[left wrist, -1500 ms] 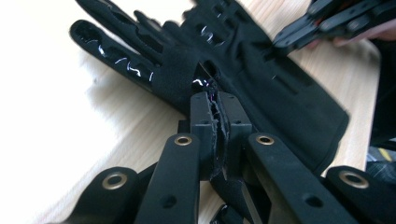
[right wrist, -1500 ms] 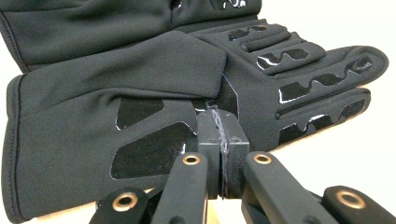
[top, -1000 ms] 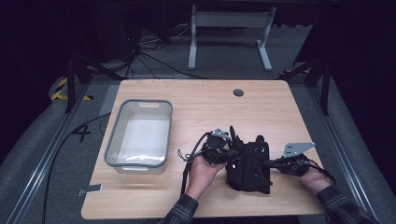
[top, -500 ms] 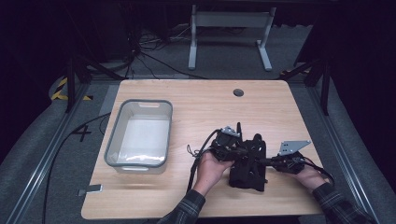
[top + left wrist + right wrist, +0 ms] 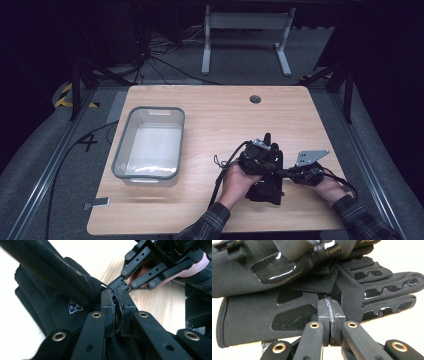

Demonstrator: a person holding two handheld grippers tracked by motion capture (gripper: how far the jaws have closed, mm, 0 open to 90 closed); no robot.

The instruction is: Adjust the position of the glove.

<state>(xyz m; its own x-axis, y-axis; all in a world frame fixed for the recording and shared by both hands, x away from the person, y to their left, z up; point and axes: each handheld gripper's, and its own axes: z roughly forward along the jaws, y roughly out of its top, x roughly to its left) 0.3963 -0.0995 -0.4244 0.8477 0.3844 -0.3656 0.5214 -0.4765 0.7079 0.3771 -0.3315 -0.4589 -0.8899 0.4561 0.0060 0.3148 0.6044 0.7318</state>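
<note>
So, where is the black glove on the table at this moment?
In the high view the black glove lies at the table's front right, between the left gripper and the right gripper, far right of the grey bin.

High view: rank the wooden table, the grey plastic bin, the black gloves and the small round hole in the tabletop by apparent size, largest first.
1. Wooden table
2. Grey plastic bin
3. Black gloves, partly hidden by the grippers, so their full extent is unsure
4. Round hole

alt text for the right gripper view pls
The right gripper, jaws shut, pinches the edge of a black glove with glossy patches lying on the pale table. A second glove lies across the top of it.
</note>
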